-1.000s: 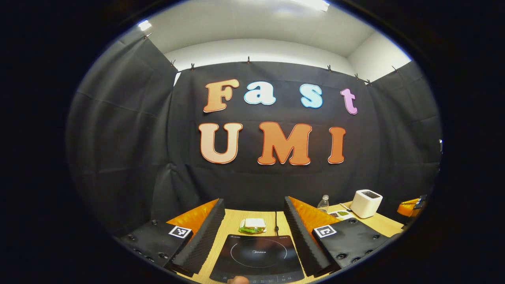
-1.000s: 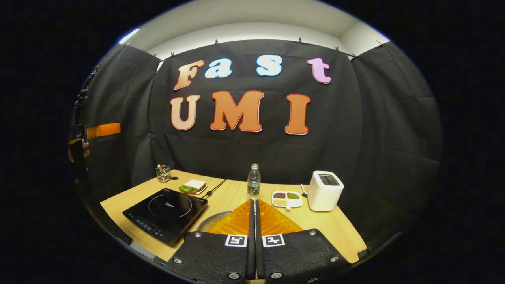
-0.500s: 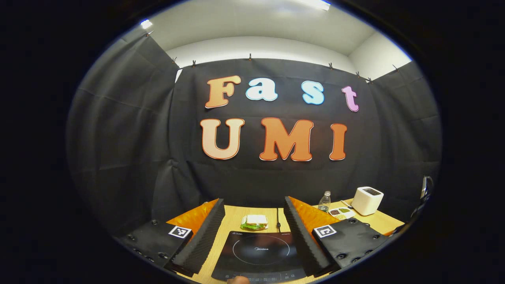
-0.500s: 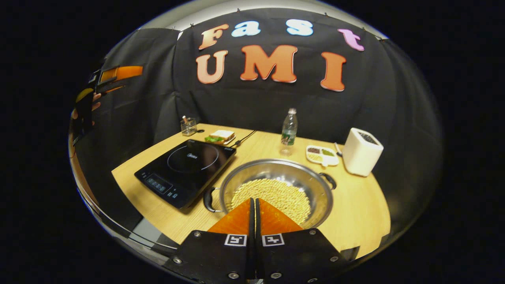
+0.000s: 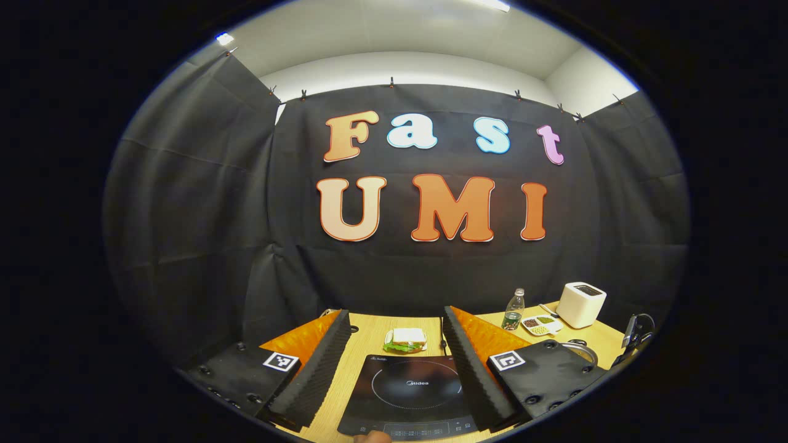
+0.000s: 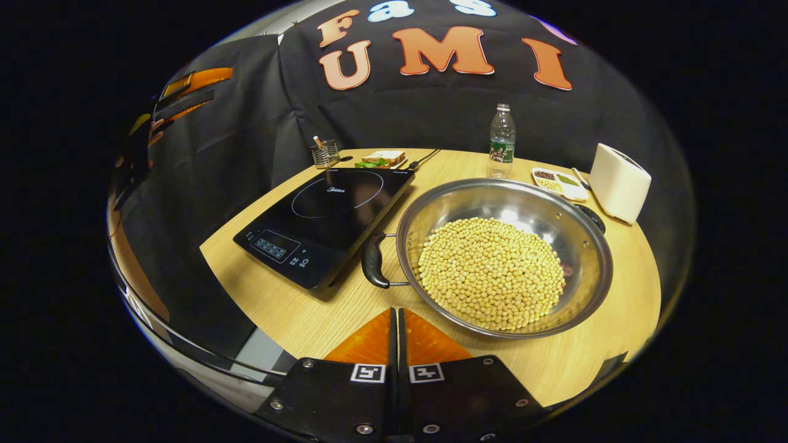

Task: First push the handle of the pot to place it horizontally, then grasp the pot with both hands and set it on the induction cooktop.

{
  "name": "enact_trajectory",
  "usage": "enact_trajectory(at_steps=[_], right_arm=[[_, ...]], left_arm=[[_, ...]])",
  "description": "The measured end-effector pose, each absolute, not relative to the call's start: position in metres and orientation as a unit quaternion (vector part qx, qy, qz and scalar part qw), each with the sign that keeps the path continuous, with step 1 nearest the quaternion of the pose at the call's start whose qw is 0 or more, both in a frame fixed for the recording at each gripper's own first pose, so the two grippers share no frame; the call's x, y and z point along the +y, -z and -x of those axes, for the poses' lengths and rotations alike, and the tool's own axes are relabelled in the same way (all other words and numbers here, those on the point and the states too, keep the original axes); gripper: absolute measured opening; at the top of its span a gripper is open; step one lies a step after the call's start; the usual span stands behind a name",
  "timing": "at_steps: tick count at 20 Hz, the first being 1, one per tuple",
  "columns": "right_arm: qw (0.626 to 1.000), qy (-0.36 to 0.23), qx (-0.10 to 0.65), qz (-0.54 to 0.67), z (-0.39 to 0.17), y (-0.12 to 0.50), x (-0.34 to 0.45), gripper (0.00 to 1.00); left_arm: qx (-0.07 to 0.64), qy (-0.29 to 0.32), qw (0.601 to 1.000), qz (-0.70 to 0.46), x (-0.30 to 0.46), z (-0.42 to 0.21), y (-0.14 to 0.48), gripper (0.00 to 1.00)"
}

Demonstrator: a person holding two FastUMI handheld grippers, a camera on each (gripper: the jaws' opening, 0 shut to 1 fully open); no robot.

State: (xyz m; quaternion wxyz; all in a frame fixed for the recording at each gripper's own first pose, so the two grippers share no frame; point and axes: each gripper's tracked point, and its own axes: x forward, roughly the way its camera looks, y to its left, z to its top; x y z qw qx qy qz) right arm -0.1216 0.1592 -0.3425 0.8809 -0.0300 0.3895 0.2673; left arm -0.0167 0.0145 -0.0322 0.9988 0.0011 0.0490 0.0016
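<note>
Right hand-held gripper (image 6: 397,320) hangs clenched above the pot (image 6: 557,224); left hand-held gripper (image 5: 394,326) released over the induction cooktop (image 5: 409,394).

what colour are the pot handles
Black, on a silver pot; the near handle shows best in the right gripper view.

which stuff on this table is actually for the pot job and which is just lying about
For the job: pot of beans, its near handle, induction cooktop, left gripper open, right gripper shut.

Lying about: sandwich, water bottle, toaster, snack tray, utensil holder.
</note>
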Motion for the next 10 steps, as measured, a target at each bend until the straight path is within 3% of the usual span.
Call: enact_trajectory(at_steps=[10], right_arm=[[0.873,-0.258,0.414,-0.017,0.108,0.366,0.191,0.0]], left_arm=[[0.063,-0.014,0.998,-0.003,0.024,0.009,0.043,0.97]])
